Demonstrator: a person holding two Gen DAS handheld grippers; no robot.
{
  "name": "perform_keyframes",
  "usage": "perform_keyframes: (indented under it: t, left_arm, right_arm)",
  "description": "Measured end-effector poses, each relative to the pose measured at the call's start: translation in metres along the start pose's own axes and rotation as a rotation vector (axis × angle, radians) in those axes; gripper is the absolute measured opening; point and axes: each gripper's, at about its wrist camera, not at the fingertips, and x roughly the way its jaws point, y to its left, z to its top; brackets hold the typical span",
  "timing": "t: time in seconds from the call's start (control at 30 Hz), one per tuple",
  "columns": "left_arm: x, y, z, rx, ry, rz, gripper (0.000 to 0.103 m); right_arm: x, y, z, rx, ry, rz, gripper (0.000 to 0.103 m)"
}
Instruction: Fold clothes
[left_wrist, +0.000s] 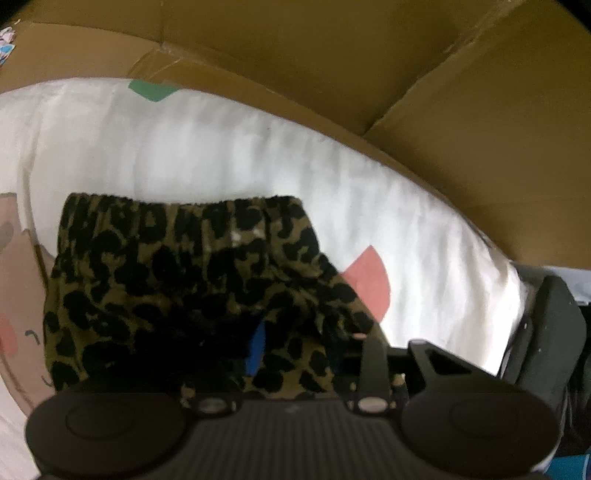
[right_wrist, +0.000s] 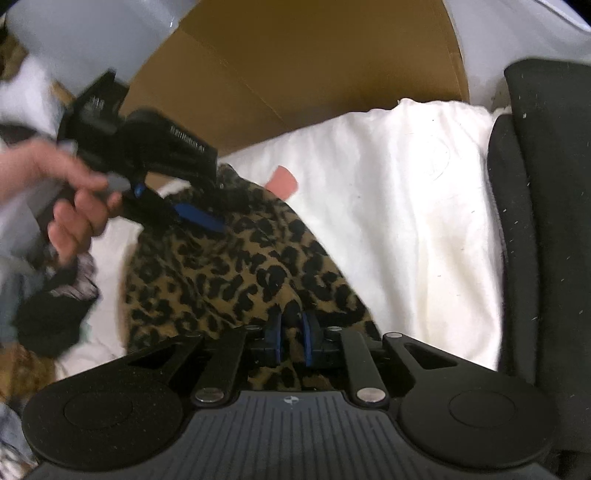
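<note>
At the far left of the right wrist view a hand (right_wrist: 74, 206) holds the left tongs (right_wrist: 199, 218), whose blue-padded tips lie on the far edge of the leopard-print shorts (right_wrist: 229, 273), though whether they pinch the cloth cannot be told. The shorts lie on a white sheet (right_wrist: 406, 206) with pink shapes, in front of a cardboard box (right_wrist: 295, 66). Nearer the middle, the right tongs (right_wrist: 291, 339) are clamped on a fold of the shorts' near edge, and a black cushion (right_wrist: 546, 221) borders the sheet on the right.

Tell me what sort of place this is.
Probably a bedroom or other home room: white bedding under leopard-print shorts, cardboard boxes behind, and a clothes pile at the side.
</note>
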Motion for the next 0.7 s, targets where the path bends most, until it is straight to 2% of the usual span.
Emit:
perform_keyframes:
  t: [0.07,0.1,0.2,0.43,0.5,0.53,0.63,0.7]
  left_arm:
    - [-0.001,0.006,-0.001,-0.016,0.013,-0.007,0.022]
    - [-0.002,0.009,-0.002,-0.024,0.017,-0.01,0.02]
    - [-0.006,0.014,-0.006,-0.009,0.024,-0.003,0.019]
    - [-0.022,0.02,-0.009,0.017,0.028,0.021,0.017]
    - [-0.03,0.017,-0.007,0.033,0.015,0.028,0.018]
    - [-0.034,0.014,-0.005,0.043,0.004,0.033,0.02]
    - [-0.048,0.001,0.0,0.093,-0.038,0.052,0.021]
    - [-0.054,-0.005,0.0,0.113,-0.045,0.045,0.028]
  right_arm:
    - [0.004,-0.001,0.006,0.023,-0.002,0.019,0.023]
    - [0.007,0.0,0.009,0.031,-0.002,0.026,0.023]
    - [0.022,0.003,0.019,0.047,0.013,0.044,0.028]
    - [0.05,0.009,0.028,0.111,0.028,0.07,0.029]
    - [0.049,0.013,0.027,0.101,0.014,0.062,0.017]
    - [0.048,0.015,0.026,0.095,0.006,0.064,0.007]
    - [0.039,0.024,0.023,0.052,-0.027,0.068,0.005]
    - [0.033,0.03,0.02,0.015,-0.046,0.074,0.003]
